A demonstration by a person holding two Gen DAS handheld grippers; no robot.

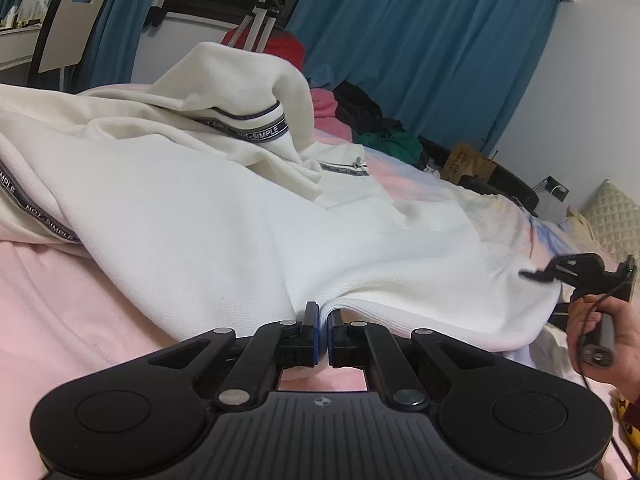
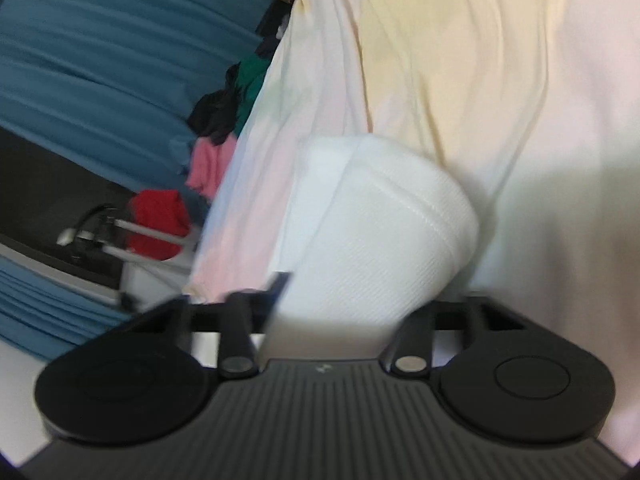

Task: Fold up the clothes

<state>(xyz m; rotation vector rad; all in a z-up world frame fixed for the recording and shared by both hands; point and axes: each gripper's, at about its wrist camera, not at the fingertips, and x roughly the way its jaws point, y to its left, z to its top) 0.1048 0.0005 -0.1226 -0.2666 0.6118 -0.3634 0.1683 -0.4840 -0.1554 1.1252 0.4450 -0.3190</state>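
Observation:
A white garment [image 1: 224, 216] with dark "NOT SIMPLE" trim lies crumpled on the pastel bedsheet [image 1: 80, 320]. My left gripper [image 1: 323, 320] is shut on its ribbed hem at the near edge. My right gripper [image 1: 538, 274] shows at the far right of the left wrist view, at the garment's other corner. In the blurred right wrist view, a white fold of the garment [image 2: 380, 232] lies between the spread fingers of my right gripper [image 2: 348, 300], which stand wide apart; the right fingertip is hidden by cloth.
A heap of pink, black, green and red clothes [image 1: 360, 116] lies at the bed's far side by blue curtains [image 1: 420, 48]. A tripod [image 1: 260, 12], a chair [image 1: 68, 28] and a paper bag [image 1: 468, 162] stand beyond. A quilted pillow [image 1: 612, 216] is at right.

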